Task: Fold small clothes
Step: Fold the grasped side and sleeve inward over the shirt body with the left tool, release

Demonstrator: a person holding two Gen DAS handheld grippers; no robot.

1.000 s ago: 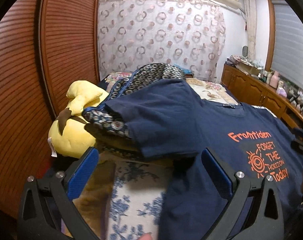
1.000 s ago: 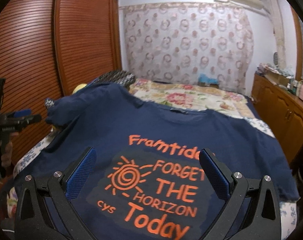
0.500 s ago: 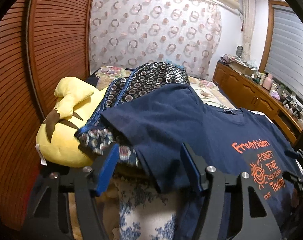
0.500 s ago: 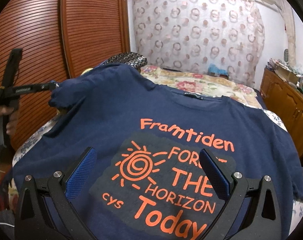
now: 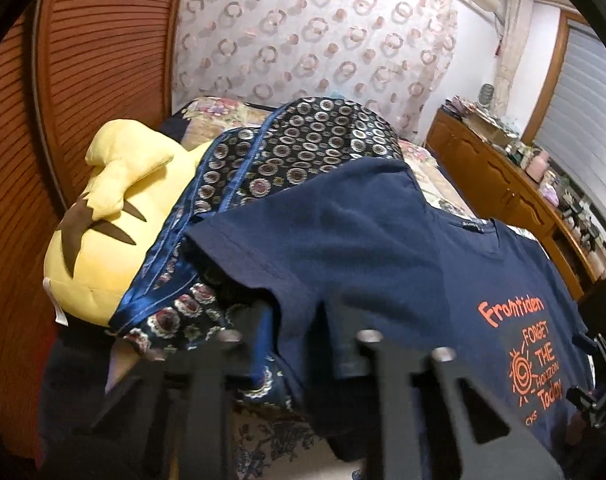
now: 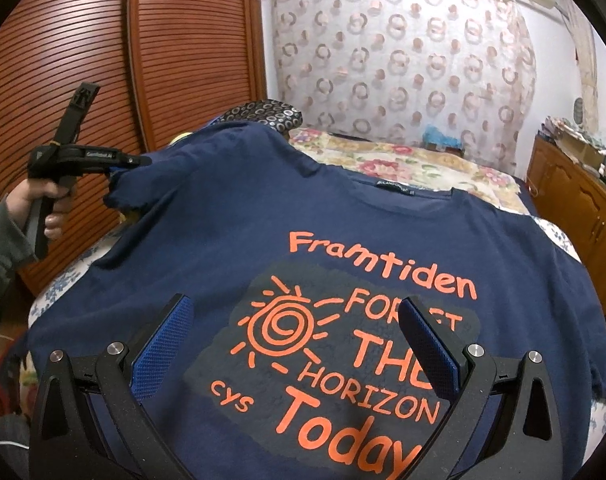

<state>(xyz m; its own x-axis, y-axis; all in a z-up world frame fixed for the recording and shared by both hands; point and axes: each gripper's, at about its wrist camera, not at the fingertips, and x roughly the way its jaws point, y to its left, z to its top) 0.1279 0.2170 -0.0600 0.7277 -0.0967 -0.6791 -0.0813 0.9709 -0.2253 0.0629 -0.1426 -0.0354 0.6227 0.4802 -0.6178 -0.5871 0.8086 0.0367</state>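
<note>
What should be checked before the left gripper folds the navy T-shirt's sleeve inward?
1. Left gripper shut on the sleeve of the navy cotton T-shirt with orange print: ok, sleeve edge sits at its closed tips.
2. Right gripper free: ok, open above the print, holding nothing.
3. Shirt body flat, print up: ok.
4. Sleeve clear of the dark circle-patterned cloth under it: cannot tell, they overlap.
5. Yellow plush toy out of the fold path: ok, it lies outside the shirt.
6. Shirt's lower hem straight: cannot tell, hidden by the gripper.
</note>
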